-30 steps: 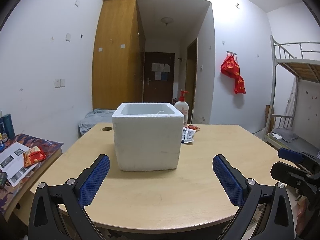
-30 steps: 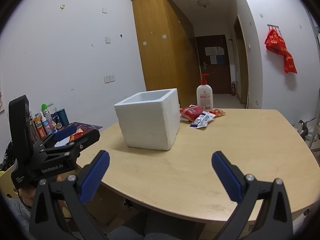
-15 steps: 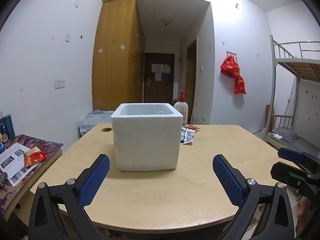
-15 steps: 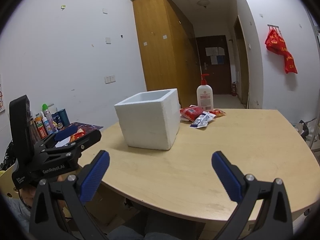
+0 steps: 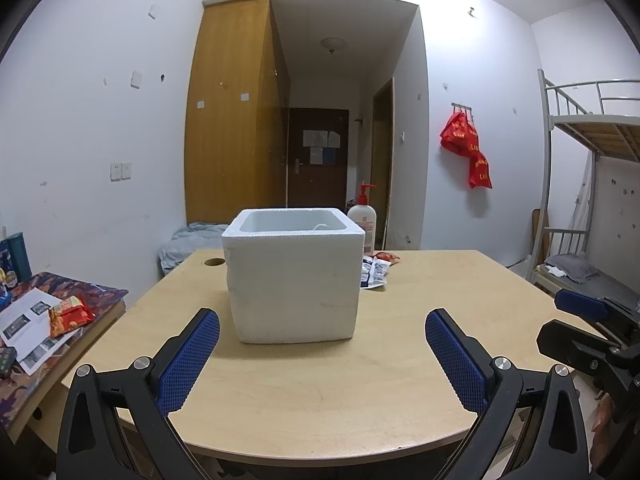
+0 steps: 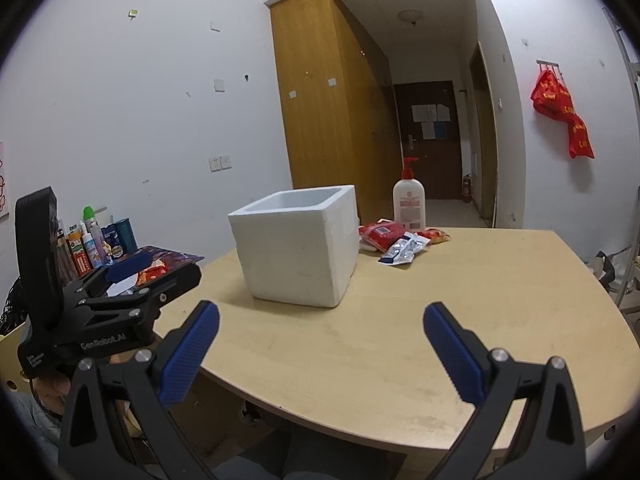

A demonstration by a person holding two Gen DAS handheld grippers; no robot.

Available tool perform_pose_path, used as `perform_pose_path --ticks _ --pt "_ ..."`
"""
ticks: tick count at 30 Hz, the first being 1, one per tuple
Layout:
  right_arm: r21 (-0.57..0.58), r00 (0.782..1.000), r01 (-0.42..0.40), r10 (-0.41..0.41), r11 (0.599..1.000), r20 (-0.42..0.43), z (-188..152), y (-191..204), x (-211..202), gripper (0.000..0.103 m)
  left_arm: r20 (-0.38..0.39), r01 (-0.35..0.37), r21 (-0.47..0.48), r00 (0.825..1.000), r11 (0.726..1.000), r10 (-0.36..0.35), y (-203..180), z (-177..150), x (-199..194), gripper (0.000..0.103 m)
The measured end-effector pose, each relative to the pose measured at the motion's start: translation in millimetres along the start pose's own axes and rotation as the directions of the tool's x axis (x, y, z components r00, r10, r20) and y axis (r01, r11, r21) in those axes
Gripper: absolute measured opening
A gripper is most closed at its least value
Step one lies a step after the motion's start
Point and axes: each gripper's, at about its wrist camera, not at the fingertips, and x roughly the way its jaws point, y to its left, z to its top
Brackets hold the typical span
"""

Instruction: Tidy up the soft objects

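Observation:
A white foam box (image 5: pixel 294 274) stands open-topped on the wooden table (image 5: pixel 320 384); it also shows in the right wrist view (image 6: pixel 298 248). Behind it lie soft packets: a red pouch (image 6: pixel 380 234), a blue-and-white packet (image 6: pixel 404 248) and an orange-red packet (image 6: pixel 434 234). In the left wrist view only a blue-and-white packet (image 5: pixel 374 272) and a red edge (image 5: pixel 384 257) show beside the box. My left gripper (image 5: pixel 322 354) is open and empty, in front of the box. My right gripper (image 6: pixel 322 354) is open and empty over the table's near edge.
A white pump bottle (image 6: pixel 409 200) stands behind the packets. A side table (image 5: pixel 44 312) at left holds papers, a red snack bag (image 5: pixel 70 314) and bottles (image 6: pixel 94 240). A bunk bed (image 5: pixel 592 200) stands at right. The left gripper's body (image 6: pixel 100 300) shows in the right view.
Both grippers have barely moved; the view of the box has shifted very slightly. Both stay open.

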Motion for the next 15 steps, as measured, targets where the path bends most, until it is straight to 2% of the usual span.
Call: perform_pose_path --ticks 15 --pt "0.003 1.000 0.000 0.000 1.000 -0.012 -0.2 -2.6 0.8 0.103 0.006 -0.006 0.004 1.000 1.000 0.006 -0.6 -0.2 -1.4 0.103"
